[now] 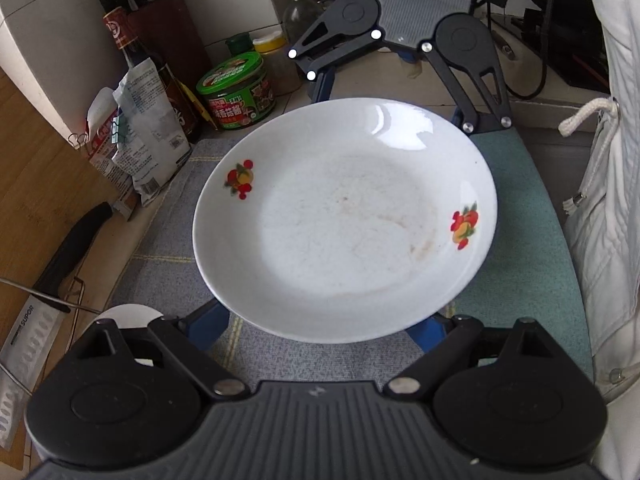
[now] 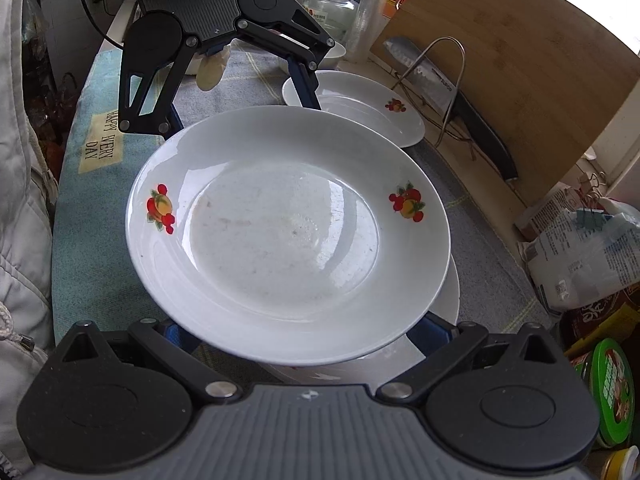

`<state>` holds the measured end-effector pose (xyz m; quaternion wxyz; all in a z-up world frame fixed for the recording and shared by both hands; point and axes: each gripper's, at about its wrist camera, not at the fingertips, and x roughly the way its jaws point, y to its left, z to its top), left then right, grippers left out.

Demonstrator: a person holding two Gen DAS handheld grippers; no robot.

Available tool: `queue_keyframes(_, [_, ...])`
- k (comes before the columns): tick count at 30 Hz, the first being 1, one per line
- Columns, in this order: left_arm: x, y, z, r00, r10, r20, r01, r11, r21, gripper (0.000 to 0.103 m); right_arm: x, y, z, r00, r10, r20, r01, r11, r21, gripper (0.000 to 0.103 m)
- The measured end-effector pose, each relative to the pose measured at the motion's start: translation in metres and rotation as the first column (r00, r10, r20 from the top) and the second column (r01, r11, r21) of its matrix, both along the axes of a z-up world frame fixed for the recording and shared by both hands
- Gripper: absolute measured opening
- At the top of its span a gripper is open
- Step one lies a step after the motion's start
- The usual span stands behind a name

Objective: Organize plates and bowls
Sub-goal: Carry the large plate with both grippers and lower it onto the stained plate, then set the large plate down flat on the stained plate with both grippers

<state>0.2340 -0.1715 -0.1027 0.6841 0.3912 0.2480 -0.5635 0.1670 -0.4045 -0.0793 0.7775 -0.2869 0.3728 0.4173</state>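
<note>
A white plate with red fruit prints hangs level above the cloth mat, carried between my two grippers from opposite sides. My left gripper is spread wide, its blue fingers running under the near rim. My right gripper is spread the same way, its blue fingers under the opposite rim. The fingertips are hidden beneath the plate. Right below it sits another white dish. A second fruit-print plate lies farther back, and a white bowl behind that.
A cutting board leans behind a wire rack with a knife. A green-lidded jar, bags and bottles crowd one end of the counter. A person's white jacket is beside the mat.
</note>
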Motion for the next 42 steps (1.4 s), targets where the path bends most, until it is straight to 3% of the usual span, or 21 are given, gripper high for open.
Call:
queue_keyframes(24, [0.021, -0.019, -0.003, 1.0, -0.017, 0.026, 0.016, 1.0, 0.005, 0.093, 0.017, -0.014, -0.002, 0.998, -0.06, -0.004, 0.06, 0.998, 0.003, 0.103])
queue_keyframes(42, [0.041, -0.033, -0.017, 0.999, -0.034, -0.038, 0.035, 0.999, 0.03, 0.093, 0.033, -0.018, -0.017, 0.996, -0.075, -0.044, 0.073, 0.997, -0.038, 0.103])
